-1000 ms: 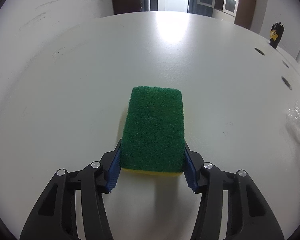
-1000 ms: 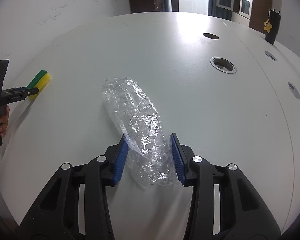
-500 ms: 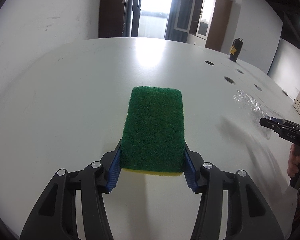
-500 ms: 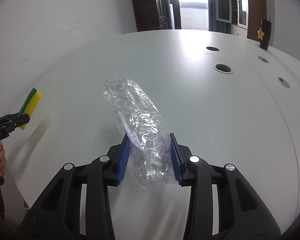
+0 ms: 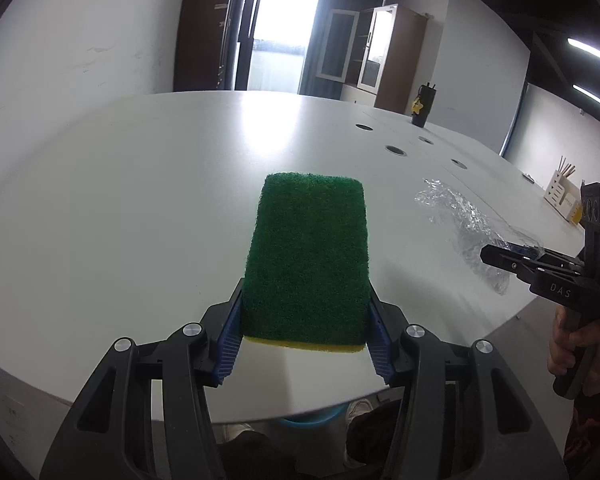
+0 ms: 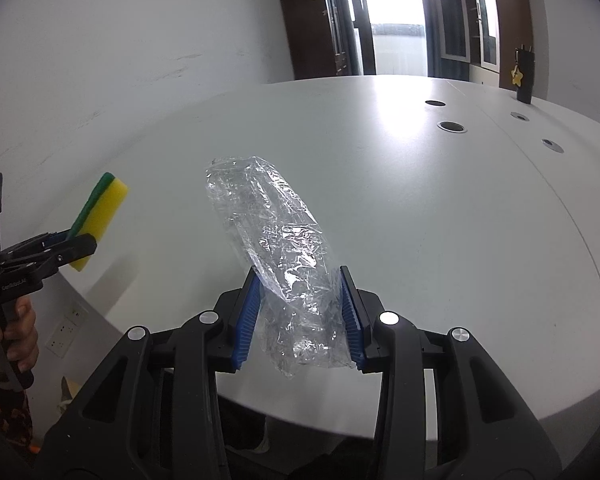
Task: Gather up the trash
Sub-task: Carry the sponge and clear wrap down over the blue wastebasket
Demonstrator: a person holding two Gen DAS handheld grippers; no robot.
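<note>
Both grippers loaded, held above the white table [image 5: 140, 208].

Left gripper [image 5: 305, 344]: blue pads clamped on the sponge [image 5: 308, 256], green face up, projecting forward. Right gripper [image 6: 299, 316]: pads pinching the crumpled clear plastic wrap [image 6: 276, 248], which extends forward past the fingertips.

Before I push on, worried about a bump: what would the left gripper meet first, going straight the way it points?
Probably the bare white table; nothing else shows ahead of the left gripper, shut on the green-and-yellow sponge. Depth is unclear.
</note>
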